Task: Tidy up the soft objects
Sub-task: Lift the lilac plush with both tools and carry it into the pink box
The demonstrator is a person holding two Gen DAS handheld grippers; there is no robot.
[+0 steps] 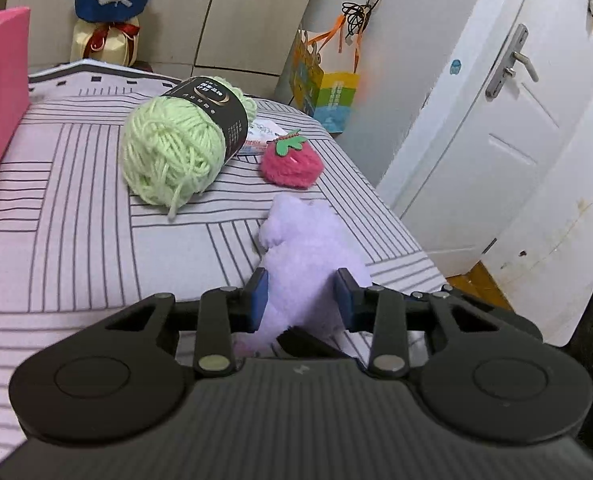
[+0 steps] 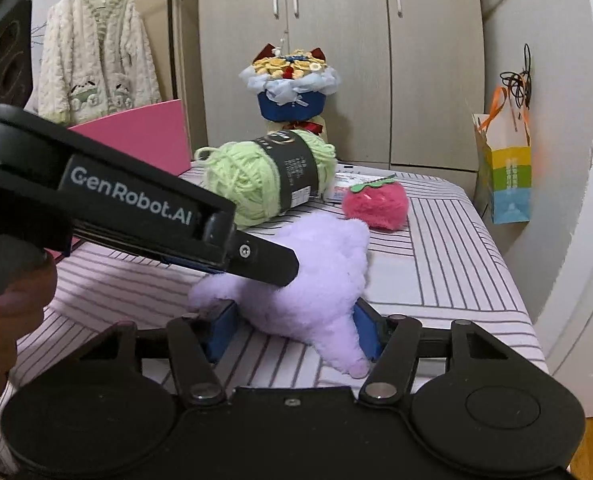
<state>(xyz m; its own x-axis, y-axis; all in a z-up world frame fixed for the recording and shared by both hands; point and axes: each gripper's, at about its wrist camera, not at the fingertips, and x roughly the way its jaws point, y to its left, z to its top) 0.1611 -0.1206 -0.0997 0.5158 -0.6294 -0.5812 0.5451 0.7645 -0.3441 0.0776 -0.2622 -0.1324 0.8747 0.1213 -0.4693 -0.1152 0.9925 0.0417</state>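
A fluffy lilac plush toy [image 1: 308, 240] lies near the right edge of a striped bed [image 1: 76, 220]. My left gripper [image 1: 301, 300] is shut on its near end, with both blue pads pressed into the fur. In the right wrist view the same toy [image 2: 320, 272] sits between the pads of my right gripper [image 2: 296, 330]. The right pad touches it and a strip of sheet shows beside the left pad, so this gripper is open. One left gripper finger [image 2: 264, 258] lies across the toy from the left. Behind it lie a green yarn ball [image 1: 176, 152] [image 2: 264, 184] and a pink strawberry plush [image 1: 292, 164] [image 2: 376, 204].
A pink box [image 1: 0, 92] [image 2: 148, 136] stands at the bed's left. A bouquet [image 2: 292, 84] stands beyond the bed before wardrobe doors. A colourful paper bag [image 2: 504, 176] hangs at the right near a white door [image 1: 496, 120]. A card [image 1: 260, 132] lies under the strawberry. A person's hand [image 2: 8, 312] holds the left gripper.
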